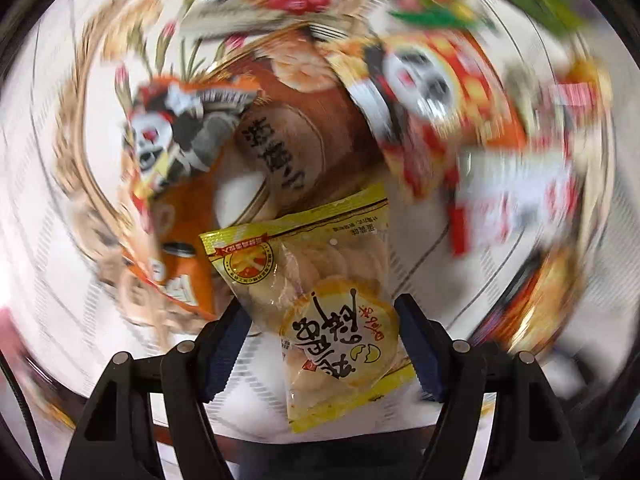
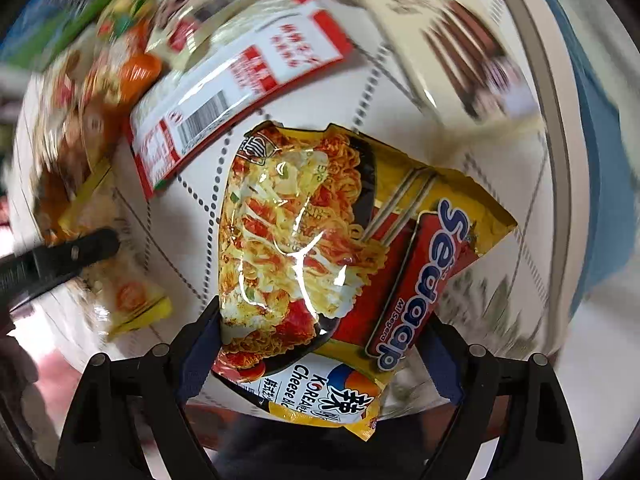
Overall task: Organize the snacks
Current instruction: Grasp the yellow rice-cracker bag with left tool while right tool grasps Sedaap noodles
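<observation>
1. Right now both of my grippers carry a pack. L gripper [image 1: 320, 344] has its jaws clamped on a cracker pack [image 1: 316, 304]; R gripper [image 2: 320, 352] has its jaws clamped on a noodle pack [image 2: 320, 256].

2. Cracker pack: long axis runs straight out from the L jaws, away from the cam, tipped a bit left at the far end. Grip sits on its near half; the far end hangs free above the cloth [image 1: 60, 240].

3. Noodle pack: wider than the jaw gap, so it bulges out past both pads. Long axis runs out and to the right; the near corner droops below the pads.

4. Key relation, as I judge it: the pile of other snacks lies ahead of the L jaws, an orange bag [image 1: 176, 184] to the left and a brown pack [image 1: 304, 136] dead ahead, just beyond the cracker pack's far edge. L is nearer that pile.

5. R view has the L gripper at far left, well apart from the noodle pack. A white-red pack [image 2: 236, 88] lies ahead-left of the R jaws.

6. Heavy blur in both views, so I can't tell exact heights above the cloth.
</observation>
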Demonstrator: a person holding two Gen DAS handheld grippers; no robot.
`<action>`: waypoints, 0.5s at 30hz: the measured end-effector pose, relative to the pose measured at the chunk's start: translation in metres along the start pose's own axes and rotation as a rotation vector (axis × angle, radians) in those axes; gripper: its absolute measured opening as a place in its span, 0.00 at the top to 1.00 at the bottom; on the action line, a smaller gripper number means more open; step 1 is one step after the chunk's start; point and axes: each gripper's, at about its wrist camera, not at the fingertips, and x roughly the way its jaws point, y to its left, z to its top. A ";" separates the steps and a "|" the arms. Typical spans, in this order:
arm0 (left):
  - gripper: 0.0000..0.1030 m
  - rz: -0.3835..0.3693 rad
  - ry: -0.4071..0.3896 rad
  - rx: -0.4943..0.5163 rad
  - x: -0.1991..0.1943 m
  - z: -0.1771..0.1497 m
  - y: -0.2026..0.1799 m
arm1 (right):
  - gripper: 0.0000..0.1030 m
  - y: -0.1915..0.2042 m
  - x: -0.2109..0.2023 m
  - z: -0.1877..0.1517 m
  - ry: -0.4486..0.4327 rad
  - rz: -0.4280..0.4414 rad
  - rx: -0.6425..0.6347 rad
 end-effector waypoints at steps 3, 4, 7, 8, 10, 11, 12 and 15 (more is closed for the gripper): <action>0.30 0.074 -0.027 0.086 0.003 -0.018 -0.011 | 0.10 0.024 0.008 0.005 -0.021 -0.058 -0.087; 0.29 0.074 -0.028 0.082 0.007 -0.022 -0.013 | 0.09 0.029 0.011 0.008 -0.027 -0.066 -0.094; 0.29 0.023 0.008 0.016 0.024 -0.022 -0.006 | 0.05 0.033 0.018 0.013 -0.042 -0.053 -0.042; 0.29 -0.010 0.035 -0.026 0.027 -0.014 -0.001 | 0.05 0.032 0.019 0.016 -0.051 -0.051 -0.024; 0.30 -0.028 0.039 -0.071 0.034 -0.016 0.004 | 0.05 0.025 0.020 0.021 -0.071 -0.049 0.006; 0.30 -0.030 0.035 -0.082 0.037 -0.017 0.005 | 0.05 0.024 0.023 0.022 -0.076 -0.052 0.021; 0.30 -0.028 0.030 -0.087 0.039 -0.019 0.005 | 0.05 0.016 0.018 0.022 -0.077 -0.053 0.030; 0.32 -0.027 0.009 -0.079 0.038 -0.027 0.008 | 0.15 0.015 0.013 0.007 -0.106 -0.080 0.003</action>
